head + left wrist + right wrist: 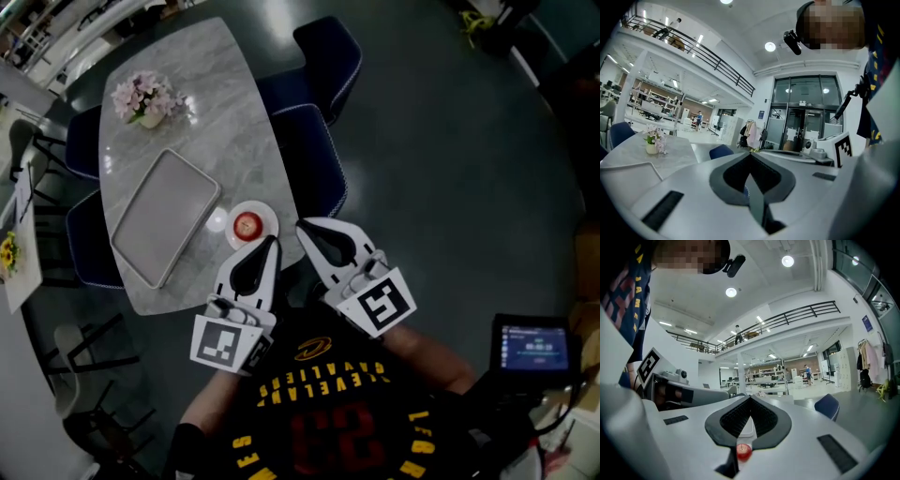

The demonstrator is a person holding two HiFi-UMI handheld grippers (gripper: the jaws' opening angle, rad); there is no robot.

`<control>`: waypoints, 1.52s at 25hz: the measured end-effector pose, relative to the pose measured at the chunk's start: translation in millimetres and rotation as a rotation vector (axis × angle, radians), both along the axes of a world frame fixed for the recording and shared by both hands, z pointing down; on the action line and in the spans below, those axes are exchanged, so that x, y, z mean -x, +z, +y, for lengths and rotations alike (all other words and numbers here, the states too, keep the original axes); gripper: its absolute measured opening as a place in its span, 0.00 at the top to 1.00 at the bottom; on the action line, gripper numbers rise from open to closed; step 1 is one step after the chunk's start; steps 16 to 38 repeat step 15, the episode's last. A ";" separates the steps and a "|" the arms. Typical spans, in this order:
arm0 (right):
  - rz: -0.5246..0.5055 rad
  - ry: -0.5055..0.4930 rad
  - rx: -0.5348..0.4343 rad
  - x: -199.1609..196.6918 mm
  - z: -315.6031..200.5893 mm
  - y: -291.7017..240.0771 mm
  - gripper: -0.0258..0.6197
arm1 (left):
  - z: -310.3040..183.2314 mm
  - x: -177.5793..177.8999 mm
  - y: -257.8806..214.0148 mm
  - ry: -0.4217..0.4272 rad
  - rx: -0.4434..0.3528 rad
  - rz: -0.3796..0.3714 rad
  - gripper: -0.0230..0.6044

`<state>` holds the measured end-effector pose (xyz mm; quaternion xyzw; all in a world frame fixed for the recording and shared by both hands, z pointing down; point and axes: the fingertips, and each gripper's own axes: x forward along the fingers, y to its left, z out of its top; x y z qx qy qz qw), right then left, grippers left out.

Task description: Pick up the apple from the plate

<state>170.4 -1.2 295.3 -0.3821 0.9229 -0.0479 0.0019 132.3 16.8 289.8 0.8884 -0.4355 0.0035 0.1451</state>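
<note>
A red apple [247, 226] lies on a small white plate [267, 218] near the front edge of the marble table [202, 89]. My left gripper [272, 241] hovers just in front of the plate, its tip close to the rim, jaws shut and empty. To the right of the plate, off the table's edge, my right gripper [302, 225] is also shut and holds nothing. In the right gripper view the apple [744, 451] shows through the opening behind the closed tips [750, 397]. The left gripper view shows its tips [750, 154] together, with no apple in sight.
A grey rectangular tray [164, 217] lies left of the plate. A pot of pink flowers [145, 98] stands at the table's far end. Blue chairs [319, 155] line the table's right side, and more stand on the left. A lit screen [534, 345] is at the lower right.
</note>
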 end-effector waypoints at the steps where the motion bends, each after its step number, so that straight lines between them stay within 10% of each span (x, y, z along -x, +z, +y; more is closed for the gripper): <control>1: 0.000 0.001 -0.003 -1.0 -0.5 -0.3 0.95 | -0.2 -1.7 -0.1 0.004 -0.001 -0.003 0.96; 38: -0.009 0.013 -0.014 -19.1 8.5 -17.8 0.95 | 8.8 -21.8 -12.9 0.033 -0.010 -0.017 0.96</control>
